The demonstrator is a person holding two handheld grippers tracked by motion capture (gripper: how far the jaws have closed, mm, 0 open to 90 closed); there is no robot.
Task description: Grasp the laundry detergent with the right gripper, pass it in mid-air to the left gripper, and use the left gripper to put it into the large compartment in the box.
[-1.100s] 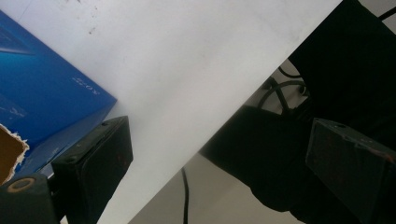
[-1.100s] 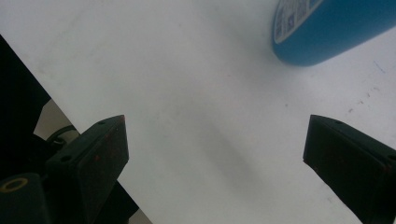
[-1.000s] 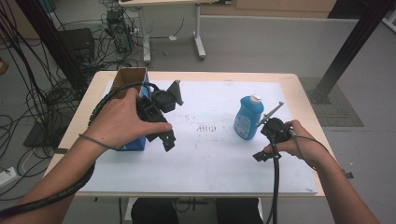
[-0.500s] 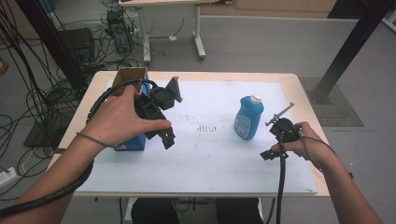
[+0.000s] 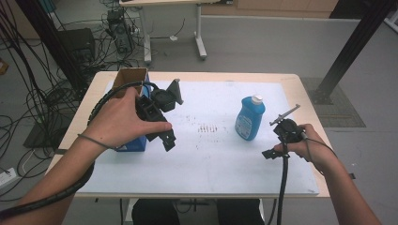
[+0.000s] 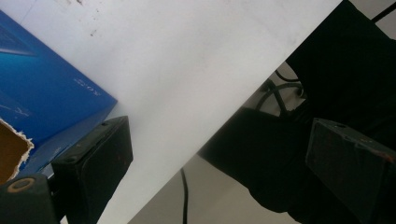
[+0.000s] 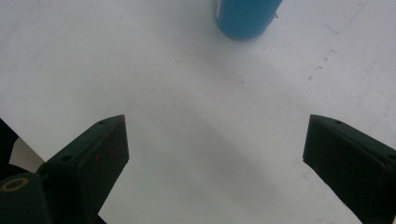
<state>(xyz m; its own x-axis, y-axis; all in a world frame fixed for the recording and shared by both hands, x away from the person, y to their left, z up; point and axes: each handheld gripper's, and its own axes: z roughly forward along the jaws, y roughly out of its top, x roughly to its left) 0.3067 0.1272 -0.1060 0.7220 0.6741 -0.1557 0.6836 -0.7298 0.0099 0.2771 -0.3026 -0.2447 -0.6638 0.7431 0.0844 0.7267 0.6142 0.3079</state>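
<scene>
Both sets of blocky black tongs, left (image 6: 219, 154) and right (image 7: 215, 154), gape apart over the smooth white sheet (image 5: 211, 154).

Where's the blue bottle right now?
In the high view the blue bottle stands upright right of the table's middle, on the white mat, just left of the right gripper and apart from it.

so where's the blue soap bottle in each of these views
High view: the blue plastic bottle with the white cap stands upright right of centre, on the white table mat, just left of the right tongs.
Right gripper view: its blue base is at the top edge, beyond the open jaws.
Left gripper view: not in it.
Shared landmark: the white table mat, seen in all three.
</scene>
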